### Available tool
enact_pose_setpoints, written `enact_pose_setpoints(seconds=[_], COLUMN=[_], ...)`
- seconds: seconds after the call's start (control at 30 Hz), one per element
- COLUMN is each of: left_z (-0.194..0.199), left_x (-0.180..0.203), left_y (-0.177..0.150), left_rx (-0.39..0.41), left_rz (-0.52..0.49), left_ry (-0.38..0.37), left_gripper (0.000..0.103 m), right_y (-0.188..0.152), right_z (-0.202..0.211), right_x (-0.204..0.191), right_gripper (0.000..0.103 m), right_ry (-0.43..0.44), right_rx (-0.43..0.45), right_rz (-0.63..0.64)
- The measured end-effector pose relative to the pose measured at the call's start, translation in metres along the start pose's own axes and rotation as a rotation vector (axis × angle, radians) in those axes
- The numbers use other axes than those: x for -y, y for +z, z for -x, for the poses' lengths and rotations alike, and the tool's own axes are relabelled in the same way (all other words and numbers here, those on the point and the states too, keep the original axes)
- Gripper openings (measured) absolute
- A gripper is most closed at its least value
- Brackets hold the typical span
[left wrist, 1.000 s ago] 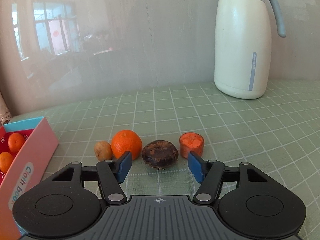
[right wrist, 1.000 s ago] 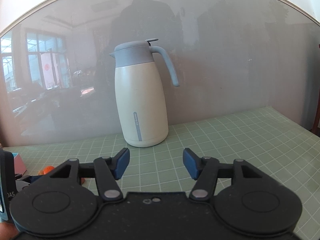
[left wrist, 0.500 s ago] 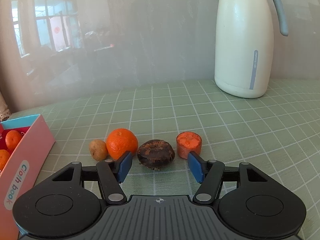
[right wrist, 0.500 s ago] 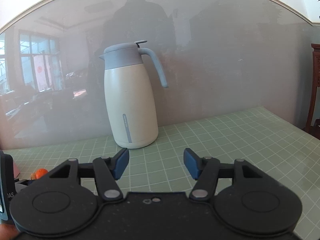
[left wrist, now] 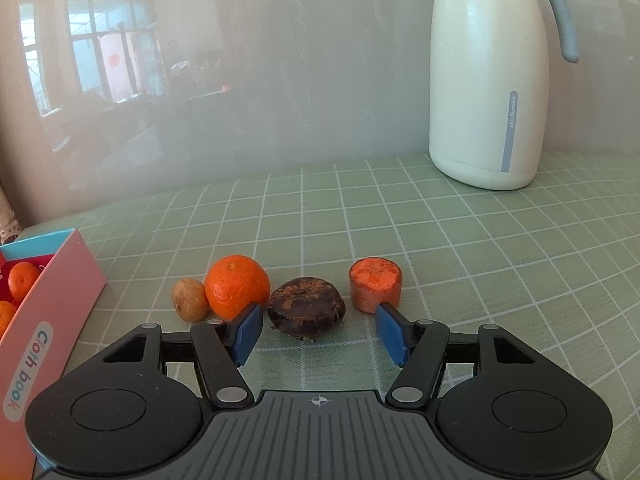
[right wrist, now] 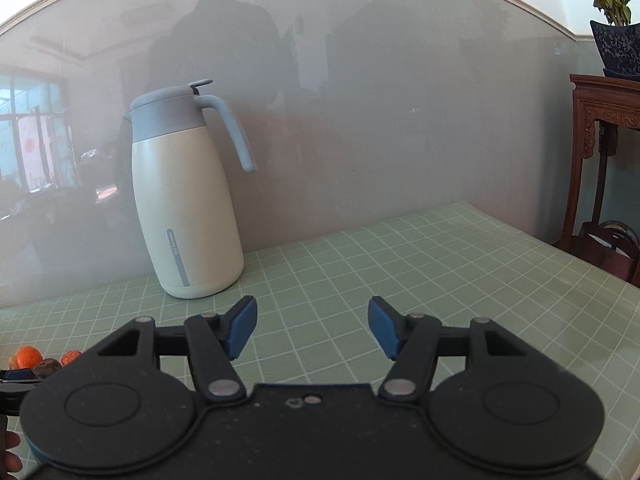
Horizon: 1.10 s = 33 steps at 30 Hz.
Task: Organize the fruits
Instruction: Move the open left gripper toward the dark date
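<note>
In the left wrist view a row of fruit lies on the green checked tablecloth: a small brown fruit (left wrist: 189,299), an orange mandarin (left wrist: 237,286), a dark brown wrinkled fruit (left wrist: 306,306) and an orange cut piece (left wrist: 375,290). My left gripper (left wrist: 318,334) is open, its blue pads just short of the dark fruit, one on each side, touching nothing. My right gripper (right wrist: 311,326) is open over bare cloth, holding nothing. In the right wrist view the mandarin (right wrist: 27,356) and the dark fruit (right wrist: 46,368) peek out at the far left.
A pink box (left wrist: 44,320) with blue inner walls stands at the left and holds small mandarins (left wrist: 22,280). A cream jug with a grey-blue lid (left wrist: 490,92) stands at the back by the glossy wall. A wooden stand (right wrist: 600,152) is beyond the table's right edge.
The left gripper has crept slightly closer to the dark fruit. The right wrist view has swung right, so the jug sits further left and the wooden stand has come into sight.
</note>
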<state>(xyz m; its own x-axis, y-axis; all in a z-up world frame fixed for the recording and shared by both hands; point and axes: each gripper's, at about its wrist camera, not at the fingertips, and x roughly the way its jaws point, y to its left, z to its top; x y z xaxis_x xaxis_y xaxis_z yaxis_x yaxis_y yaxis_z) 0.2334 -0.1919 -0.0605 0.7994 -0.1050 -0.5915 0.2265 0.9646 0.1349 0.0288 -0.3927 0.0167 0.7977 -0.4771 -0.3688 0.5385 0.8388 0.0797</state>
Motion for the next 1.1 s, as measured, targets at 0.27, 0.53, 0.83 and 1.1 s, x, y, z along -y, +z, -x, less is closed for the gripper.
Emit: enact_pose_setpoints(seconds=[0.27,0.53,0.83,1.1], left_z=[0.001,0.001,0.001,0.001], left_x=[-0.001,-0.001,-0.001,-0.001], left_y=[-0.001,0.000,0.000,0.000], left_rx=[-0.001,-0.009,-0.011,-0.009], left_rz=[0.007,0.011,0.014,0.013], left_ry=[0.002,0.009,0.010,0.011], left_gripper=[0.063,0.063,0.063,0.063], right_y=[-0.001,-0.003,-0.003,-0.001], right_z=[-0.003,-0.011,-0.015,-0.011], right_x=[0.001,-0.001,0.002,0.000], right_gripper=[0.062,0.063,0.063,0.068], right_ry=[-0.014,-0.030,-0.064,-0.078], right_rx=[-0.003,-0.022,-0.021,0.006], right_rz=[0.001,0.005,-0.007,0.006])
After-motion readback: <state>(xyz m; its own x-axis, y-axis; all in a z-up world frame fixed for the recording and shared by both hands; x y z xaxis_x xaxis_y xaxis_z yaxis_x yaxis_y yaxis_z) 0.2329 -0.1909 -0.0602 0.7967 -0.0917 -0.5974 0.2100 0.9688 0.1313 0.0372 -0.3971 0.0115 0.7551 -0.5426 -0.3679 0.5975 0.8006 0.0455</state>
